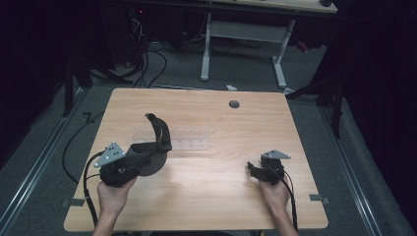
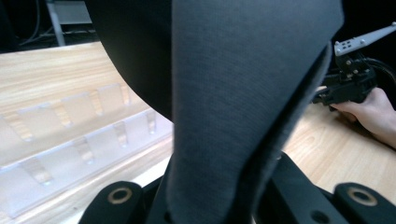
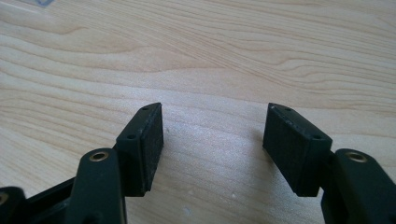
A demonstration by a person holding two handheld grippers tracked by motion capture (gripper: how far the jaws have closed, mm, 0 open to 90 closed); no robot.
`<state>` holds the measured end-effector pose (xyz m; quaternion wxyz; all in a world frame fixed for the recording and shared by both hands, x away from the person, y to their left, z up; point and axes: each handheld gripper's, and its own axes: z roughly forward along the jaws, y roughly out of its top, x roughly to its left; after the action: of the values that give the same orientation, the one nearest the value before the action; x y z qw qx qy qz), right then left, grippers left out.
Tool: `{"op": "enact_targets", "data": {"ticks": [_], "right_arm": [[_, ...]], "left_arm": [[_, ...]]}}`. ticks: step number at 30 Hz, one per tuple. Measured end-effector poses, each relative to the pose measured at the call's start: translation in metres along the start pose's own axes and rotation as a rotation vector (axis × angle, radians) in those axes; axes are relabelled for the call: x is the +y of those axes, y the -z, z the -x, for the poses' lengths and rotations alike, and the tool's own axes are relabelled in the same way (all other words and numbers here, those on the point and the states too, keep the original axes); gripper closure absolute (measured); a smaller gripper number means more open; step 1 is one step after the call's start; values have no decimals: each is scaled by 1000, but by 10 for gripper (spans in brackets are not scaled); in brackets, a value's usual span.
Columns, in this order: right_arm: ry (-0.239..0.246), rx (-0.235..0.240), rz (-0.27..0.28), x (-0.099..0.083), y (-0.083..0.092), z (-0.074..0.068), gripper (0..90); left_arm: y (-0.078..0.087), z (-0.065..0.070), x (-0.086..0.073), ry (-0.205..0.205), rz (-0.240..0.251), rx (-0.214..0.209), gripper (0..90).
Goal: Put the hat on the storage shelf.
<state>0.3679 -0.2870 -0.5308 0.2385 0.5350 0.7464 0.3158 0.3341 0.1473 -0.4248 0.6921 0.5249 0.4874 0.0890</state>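
At nine o'clock on the counter (image 1: 206, 201), the left claw (image 1: 147, 150) is clenched on a dark grey sock (image 1: 158, 132), lifted beside a clear plastic rack (image 1: 189, 144). Toward four o'clock, the right claw (image 3: 212, 144) stands released over bare wood, nothing between its pads.

Black tongs (image 3: 212, 140) with brass screws, grey three-cornered plates, trailing cables.
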Motion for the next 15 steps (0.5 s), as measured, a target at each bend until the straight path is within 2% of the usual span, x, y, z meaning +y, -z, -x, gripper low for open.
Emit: {"op": "enact_targets", "data": {"ticks": [9, 15], "right_arm": [[2, 3, -1, 0, 0, 0, 373], [3, 5, -2, 0, 0, -1, 369]], "left_arm": [[-4, -9, 18, 13, 51, 11, 853], [-6, -15, 25, -2, 69, 26, 854]]}}
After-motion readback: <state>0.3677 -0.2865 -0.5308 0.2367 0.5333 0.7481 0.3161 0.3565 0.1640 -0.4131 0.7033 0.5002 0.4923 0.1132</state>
